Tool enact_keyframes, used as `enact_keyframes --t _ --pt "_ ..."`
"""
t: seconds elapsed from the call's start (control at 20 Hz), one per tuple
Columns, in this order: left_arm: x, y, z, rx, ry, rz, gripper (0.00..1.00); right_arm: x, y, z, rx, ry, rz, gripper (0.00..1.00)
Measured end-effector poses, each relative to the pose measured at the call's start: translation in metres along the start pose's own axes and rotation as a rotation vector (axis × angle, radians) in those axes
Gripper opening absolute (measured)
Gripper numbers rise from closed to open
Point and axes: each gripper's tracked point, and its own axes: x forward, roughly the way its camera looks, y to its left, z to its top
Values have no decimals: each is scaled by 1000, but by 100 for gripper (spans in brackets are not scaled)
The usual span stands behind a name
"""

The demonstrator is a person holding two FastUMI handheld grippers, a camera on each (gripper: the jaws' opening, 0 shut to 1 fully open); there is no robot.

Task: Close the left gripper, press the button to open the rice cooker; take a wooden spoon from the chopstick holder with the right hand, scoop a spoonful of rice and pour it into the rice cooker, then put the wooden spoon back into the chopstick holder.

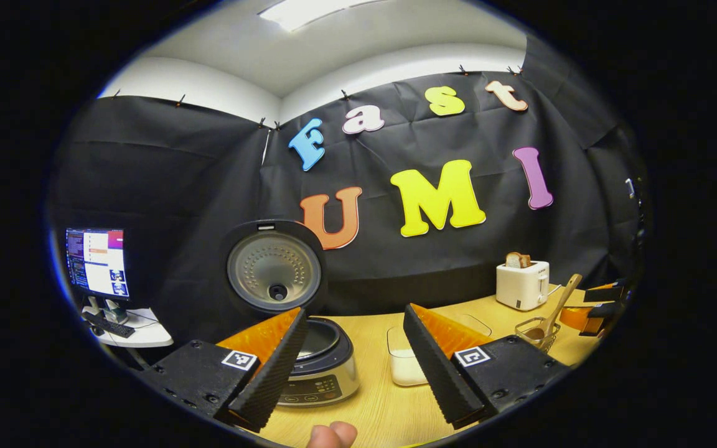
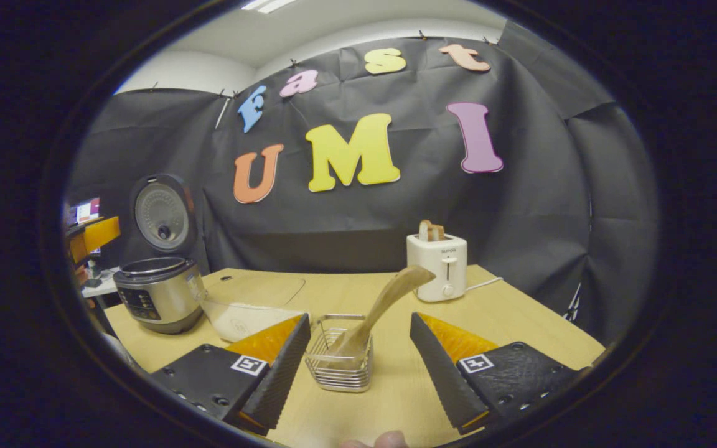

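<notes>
The rice cooker [image 1: 318, 367] [image 2: 158, 294] stands on the wooden table with its lid [image 1: 274, 269] [image 2: 161, 214] raised upright. My left gripper [image 1: 352, 398] is open just in front of it, nothing between its fingers. A clear container of rice [image 1: 405, 361] [image 2: 243, 317] sits to the cooker's right. The wooden spoon [image 2: 383, 305] [image 1: 556, 308] leans in the wire chopstick holder [image 2: 341, 356] [image 1: 538, 333], handle tilted up to the right. My right gripper [image 2: 358, 386] is open, the holder standing just ahead between its fingers. The right gripper [image 1: 601, 302] appears at the far right of the left gripper view.
A white toaster [image 1: 522, 284] [image 2: 438, 266] with bread in it stands at the back of the table [image 2: 520, 330], its cord running right. A monitor [image 1: 97, 261] and keyboard sit on a side desk to the left. Black cloth walls enclose the booth.
</notes>
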Motion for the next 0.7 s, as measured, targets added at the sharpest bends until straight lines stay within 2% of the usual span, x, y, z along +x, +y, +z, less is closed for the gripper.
enact_keyframes --t 0.15,0.2,0.25,0.3,0.35,0.4,0.45,0.6,0.65,0.7 --pt "-3 7 -7 -15 7 9 99 17 -1 -4 4 24 -21 91" --pt "-2 11 -7 -15 4 14 99 21 -2 -6 9 33 -25 96" --pt "-2 15 -7 -15 5 22 99 26 -2 -7 13 41 -32 92" --pt "-3 19 -6 -20 -1 30 99 30 -3 -7 16 45 -37 96" --pt "-3 20 -4 -22 -8 29 99 34 -5 -7 19 46 -47 92" --pt "-3 22 -3 -23 -10 30 99 37 -9 -6 22 50 -59 96" --pt "-2 26 -3 -22 -10 37 99 40 -10 -7 28 51 -64 92" --pt "-3 32 -2 -27 -10 47 99 48 -13 -7 46 62 -74 92" --pt "-4 34 -1 -28 -12 50 99 52 -14 -8 53 65 -76 96" --pt "-4 37 -1 -29 -14 55 99 56 -13 -8 60 72 -75 92"
